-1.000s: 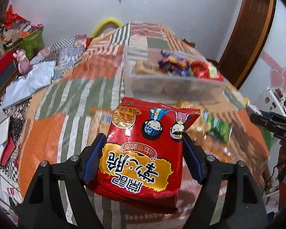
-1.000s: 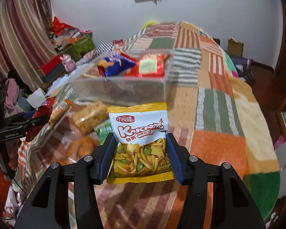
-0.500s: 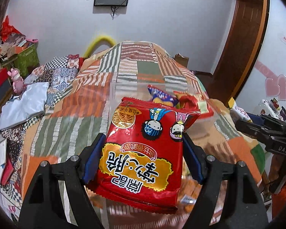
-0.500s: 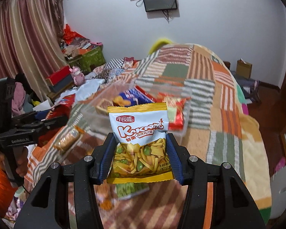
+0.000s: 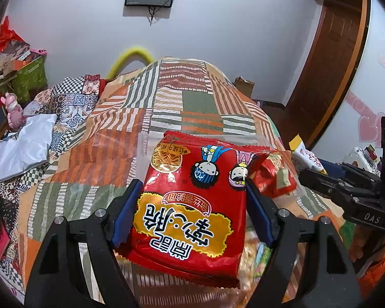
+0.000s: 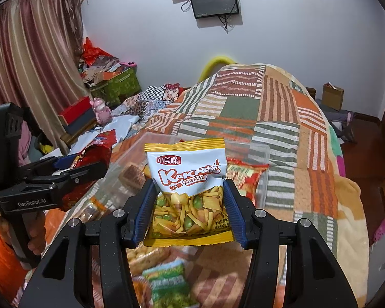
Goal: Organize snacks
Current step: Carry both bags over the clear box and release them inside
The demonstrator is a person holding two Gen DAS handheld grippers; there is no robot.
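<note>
A: Clear plastic, that is what we are heading for: the clear bin (image 6: 259,179) sits on the patchwork quilt (image 6: 277,118) straight ahead of both grippers, and it is partly filled.

B: Agreed. We can see at least 2 packets inside it, a red packet (image 6: 243,177) against the right side and a brown one (image 6: 131,177) near the left. So some sorting looks done.

A: And plenty looks left. Loose packs lie on the quilt below us, among them a green pack (image 6: 169,282), blurred. How many remain we cannot tell.

B: Our left gripper (image 5: 192,205) is clamped on the big red noodle bag (image 5: 192,200), with both blue pads against its sides. The bag is held in the air, at or just short of the bin's near edge.

A: Our right gripper (image 6: 187,205) grips the yellow-and-white snack bag (image 6: 187,192) the same way, also aloft before the bin's near wall.

B: The red bag is glossy, puffy and wide, printed with 2 cartoon heads and a yellow panel of characters, upside down from our side. Its crimped bottom edge hangs below the pads.

A: The smaller bag stands upright, with a white top, a picture of yellow strips and green peas, and yellow crimped seams. Neither is in the bin yet, we judge.
</note>
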